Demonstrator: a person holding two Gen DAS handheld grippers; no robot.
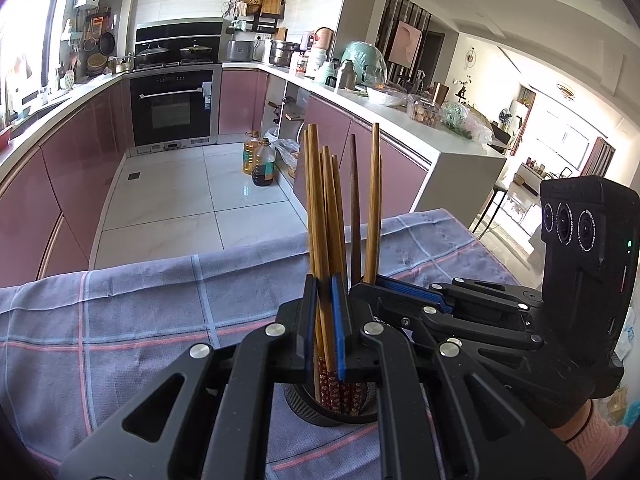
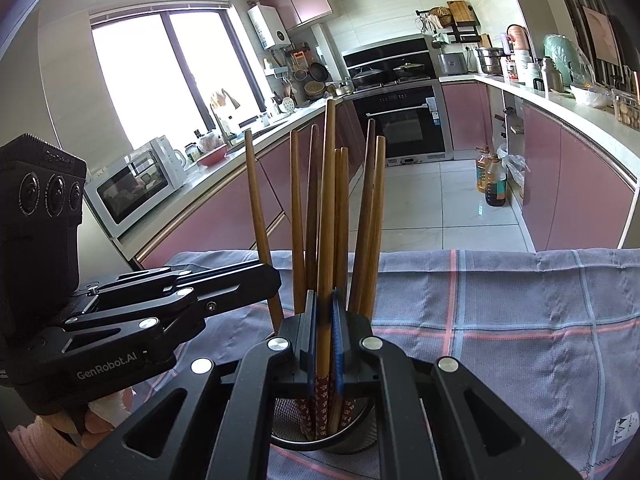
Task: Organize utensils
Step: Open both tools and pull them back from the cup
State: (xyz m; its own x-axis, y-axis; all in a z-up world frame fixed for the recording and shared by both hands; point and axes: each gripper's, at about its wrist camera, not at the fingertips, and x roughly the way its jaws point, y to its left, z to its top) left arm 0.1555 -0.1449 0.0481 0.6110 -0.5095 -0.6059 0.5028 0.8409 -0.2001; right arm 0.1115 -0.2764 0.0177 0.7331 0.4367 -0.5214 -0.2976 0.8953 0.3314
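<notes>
A bundle of brown wooden chopsticks [image 1: 320, 200] [image 2: 298, 208] stands upright in a dark mesh holder cup [image 1: 316, 414] [image 2: 354, 438] on a blue checked tablecloth [image 1: 140, 320] [image 2: 500, 320]. My left gripper [image 1: 325, 294] [image 2: 275, 278] is shut on one chopstick just above the cup's rim. In the right wrist view that is the leftmost, leaning stick. My right gripper [image 2: 324, 304] [image 1: 370, 282] is shut on another chopstick [image 2: 329, 184], the tallest one in its own view. The two grippers meet over the cup from either side. The cup's base is hidden behind the jaws.
The table's far edge [image 1: 240, 250] drops to a white tiled kitchen floor [image 1: 180, 200]. Oil bottles [image 1: 262, 160] stand on the floor by the pink counters. A hand in a pink sleeve [image 1: 592, 436] holds the right gripper. A white tag [image 2: 624, 430] lies on the cloth at the right.
</notes>
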